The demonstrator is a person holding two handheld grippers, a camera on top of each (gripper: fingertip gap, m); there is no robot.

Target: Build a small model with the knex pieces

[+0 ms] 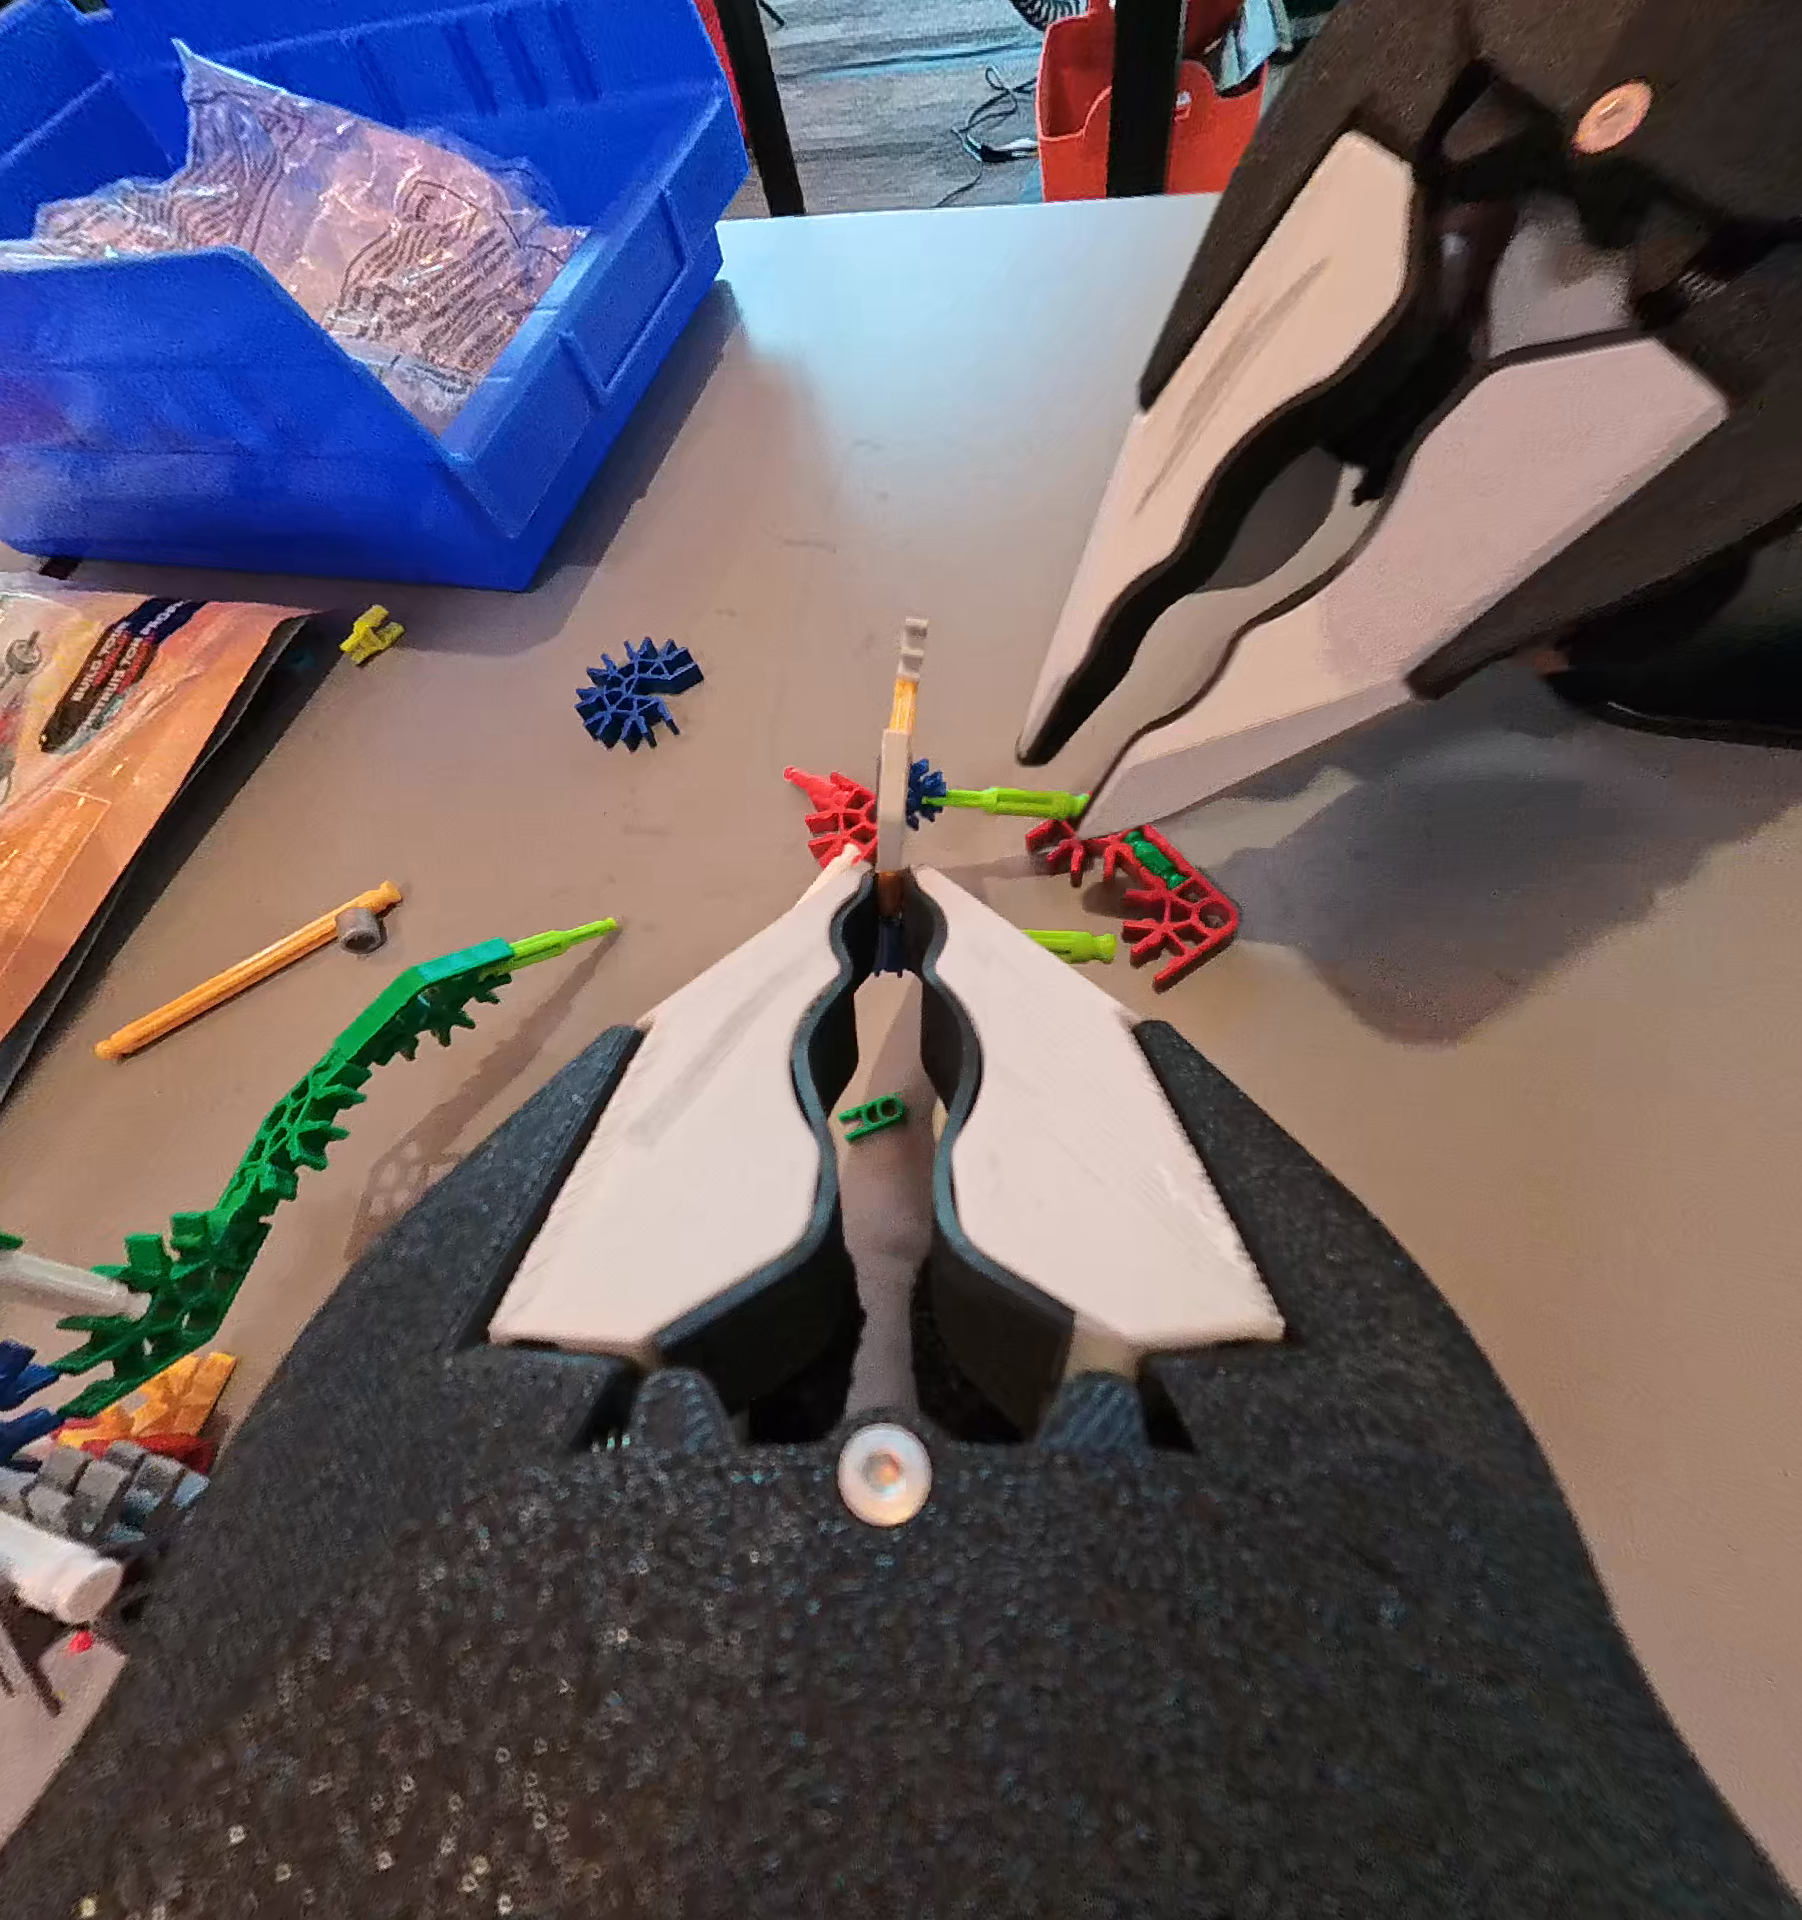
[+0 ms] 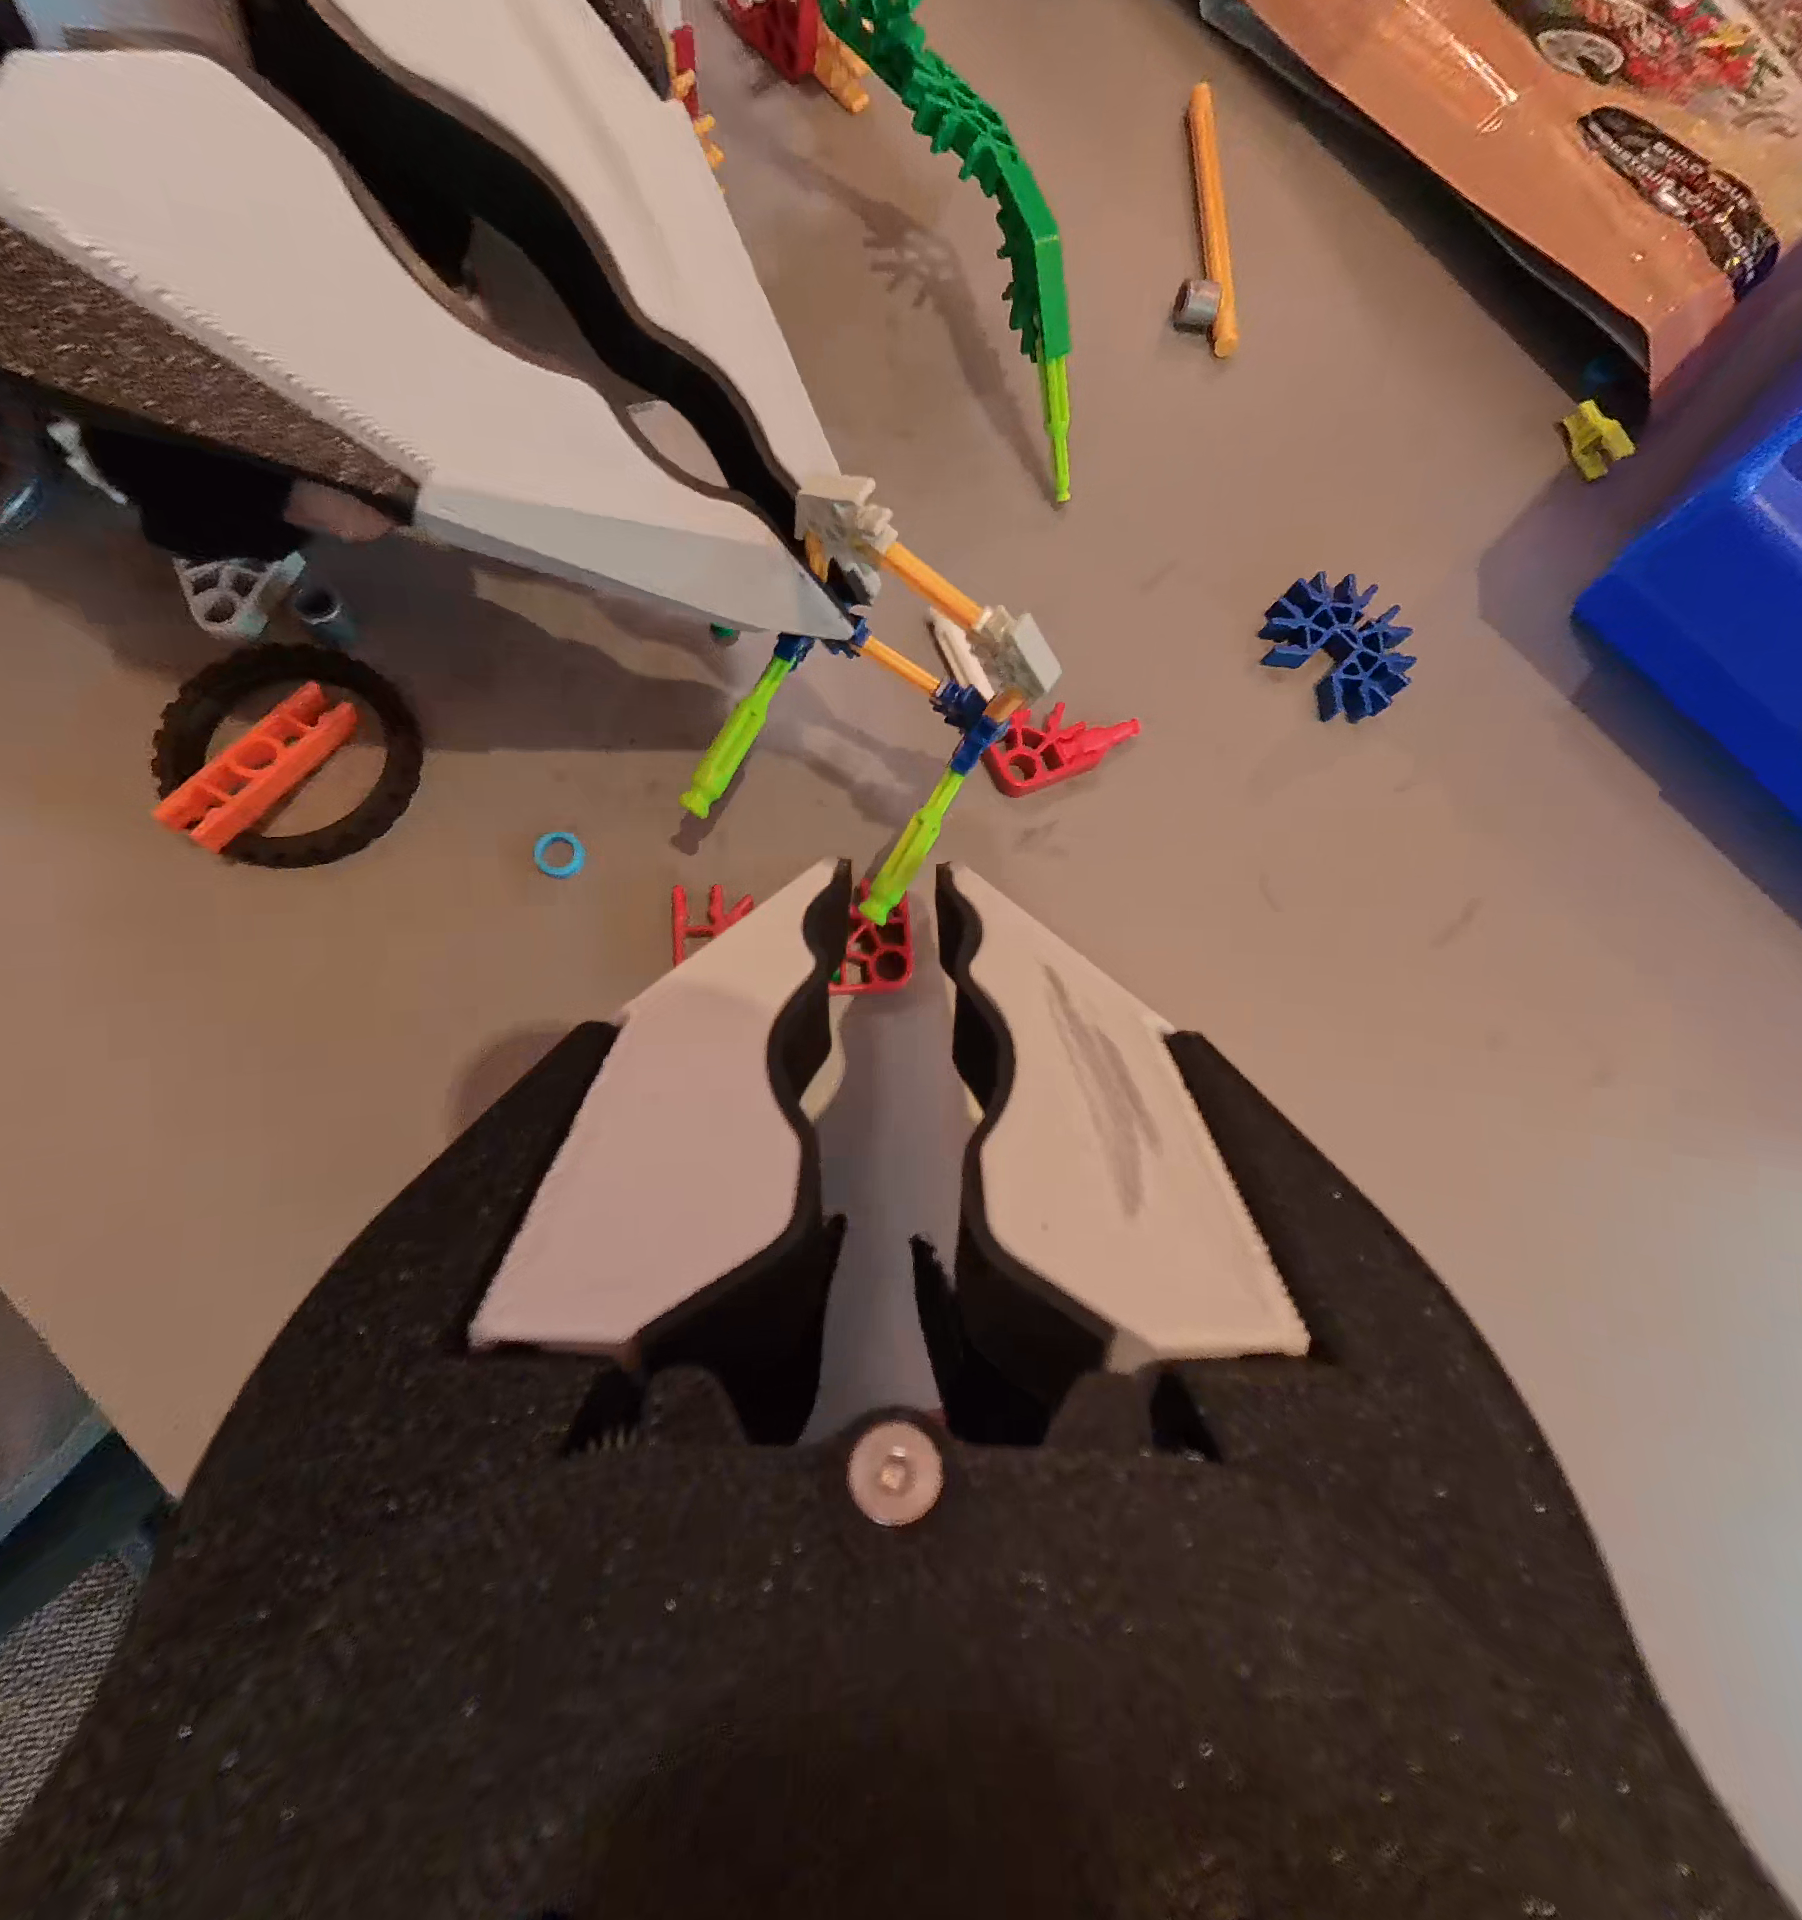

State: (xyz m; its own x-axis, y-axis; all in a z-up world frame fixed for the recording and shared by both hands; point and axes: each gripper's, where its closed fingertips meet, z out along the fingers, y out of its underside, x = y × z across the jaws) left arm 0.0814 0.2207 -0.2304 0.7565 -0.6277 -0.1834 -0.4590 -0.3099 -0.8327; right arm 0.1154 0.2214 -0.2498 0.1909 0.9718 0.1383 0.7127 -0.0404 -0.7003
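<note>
Two grippers at work: left gripper [image 1: 889, 883] clenched on rod assembly [image 2: 938, 665], steadying it above tabletop [image 2: 1292, 987]; right gripper [image 2: 892, 883] released, astride red connector [image 2: 881, 951].

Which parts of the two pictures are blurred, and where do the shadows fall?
Left wrist view: the right gripper is smeared, its dark shadow lying on the table beside it; the blue bin is soft. Right wrist view: the left gripper looks soft; the green curved piece casts a faint shadow.
</note>
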